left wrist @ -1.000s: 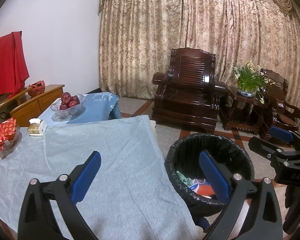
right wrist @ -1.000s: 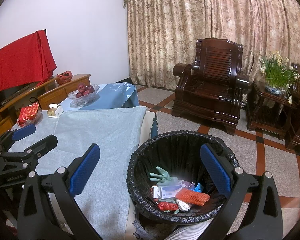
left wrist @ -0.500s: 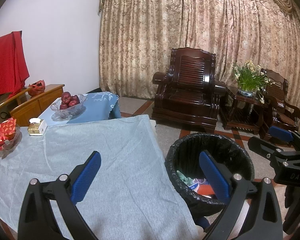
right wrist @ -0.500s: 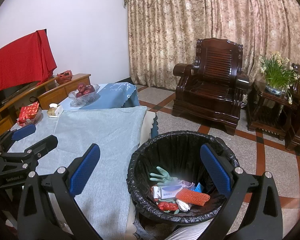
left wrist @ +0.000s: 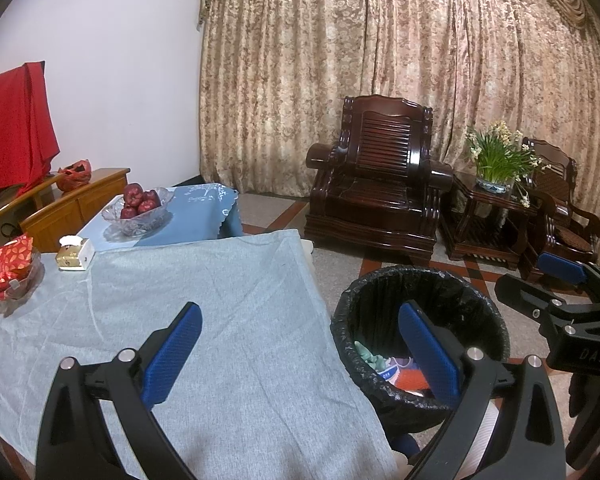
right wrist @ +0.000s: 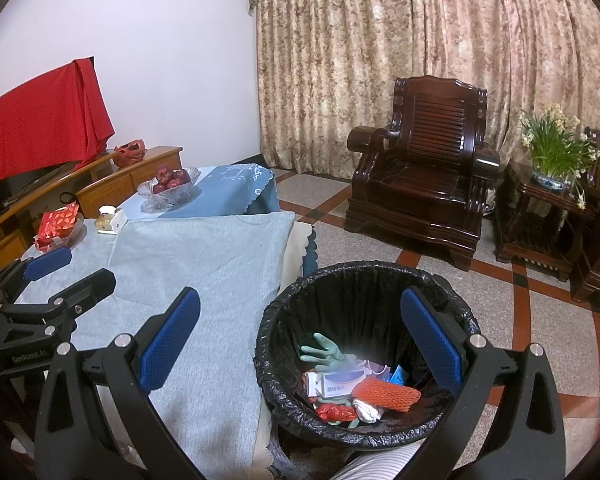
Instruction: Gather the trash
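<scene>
A black-lined trash bin [right wrist: 364, 276] stands on the floor beside the table; it also shows in the left wrist view [left wrist: 416, 276]. Inside lie a green glove [right wrist: 324, 354], a white box [right wrist: 336, 382], an orange net [right wrist: 386, 394] and red wrappers. My right gripper [right wrist: 300, 344] is open and empty above the bin's near rim. My left gripper [left wrist: 300, 352] is open and empty over the table's right edge. Each gripper shows in the other's view: the right [left wrist: 556, 300], the left [right wrist: 48, 276].
The table has a grey-blue cloth [left wrist: 204, 304]. At its far end are a glass bowl of apples [left wrist: 138, 208], a small box [left wrist: 74, 256] and a red packet in a dish [left wrist: 10, 268]. A wooden armchair [left wrist: 380, 192], side table with flowers [left wrist: 492, 168] and sideboard [left wrist: 76, 204] stand beyond.
</scene>
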`<state>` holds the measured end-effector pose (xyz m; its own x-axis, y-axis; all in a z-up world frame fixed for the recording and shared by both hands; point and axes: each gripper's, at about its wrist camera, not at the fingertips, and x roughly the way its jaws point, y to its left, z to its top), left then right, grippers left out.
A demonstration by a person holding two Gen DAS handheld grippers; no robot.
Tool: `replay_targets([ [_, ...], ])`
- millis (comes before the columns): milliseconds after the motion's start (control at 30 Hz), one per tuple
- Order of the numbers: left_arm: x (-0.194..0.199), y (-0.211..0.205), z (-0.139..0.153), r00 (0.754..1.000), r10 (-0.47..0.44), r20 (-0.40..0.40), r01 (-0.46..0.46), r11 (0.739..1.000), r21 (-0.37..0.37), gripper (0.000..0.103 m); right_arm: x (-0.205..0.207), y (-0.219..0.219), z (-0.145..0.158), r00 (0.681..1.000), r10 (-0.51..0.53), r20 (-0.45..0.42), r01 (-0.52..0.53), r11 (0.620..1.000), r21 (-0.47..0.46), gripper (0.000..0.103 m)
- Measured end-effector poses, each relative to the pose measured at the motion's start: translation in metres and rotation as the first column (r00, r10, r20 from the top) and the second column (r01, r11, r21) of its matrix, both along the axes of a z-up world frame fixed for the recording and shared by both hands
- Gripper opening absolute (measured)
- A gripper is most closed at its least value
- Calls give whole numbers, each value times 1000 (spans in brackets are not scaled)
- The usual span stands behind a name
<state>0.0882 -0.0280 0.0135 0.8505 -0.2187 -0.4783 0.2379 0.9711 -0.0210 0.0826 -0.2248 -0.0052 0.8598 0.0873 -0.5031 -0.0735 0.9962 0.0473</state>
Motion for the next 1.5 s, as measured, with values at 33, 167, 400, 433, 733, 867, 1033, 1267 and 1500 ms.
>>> replay_targets([
  [33, 0, -1, 0, 1000, -1, -2, 1, 1000, 0, 97, 0, 0, 0, 1000, 0, 0, 0, 1000, 0, 98],
  [167, 0, 0, 0, 1000, 0, -2, 0, 1000, 1, 97, 0, 1, 0, 1000, 0, 0, 0, 1000, -1, 98],
  [400, 1, 1, -1, 1000, 0, -4, 0, 1000, 0, 97, 0, 1, -1, 1000, 1, 0, -1, 1000, -2, 98],
  [433, 1, 0, -1, 1000, 1, -4, 0, 1000, 1, 97, 1, 1, -1, 1000, 1, 0, -1, 1000, -2, 98],
  [733, 1, 0, 0, 1000, 1, -4, -1, 1000, 1, 97, 1, 3, -1, 1000, 0, -1, 0, 1000, -2, 98],
  [867, 1, 1, -1, 1000, -1, -6, 1, 1000, 0, 97, 1, 3, -1, 1000, -2, -1, 2, 1000, -4, 98],
  [1033, 1, 3, -1, 1000, 1, -5, -1, 1000, 1, 97, 1, 5, -1, 1000, -2, -4, 2, 1000, -6, 98],
  [1267, 1, 5, -2, 1000, -2, -8, 2, 1000, -1, 97, 0, 5, -1, 1000, -1, -5, 1, 1000, -6, 98],
  [1500, -2, 9, -10, 1000, 7, -18, -7, 1000, -3, 97, 1, 6, -1, 1000, -2, -4, 2, 1000, -8, 98],
])
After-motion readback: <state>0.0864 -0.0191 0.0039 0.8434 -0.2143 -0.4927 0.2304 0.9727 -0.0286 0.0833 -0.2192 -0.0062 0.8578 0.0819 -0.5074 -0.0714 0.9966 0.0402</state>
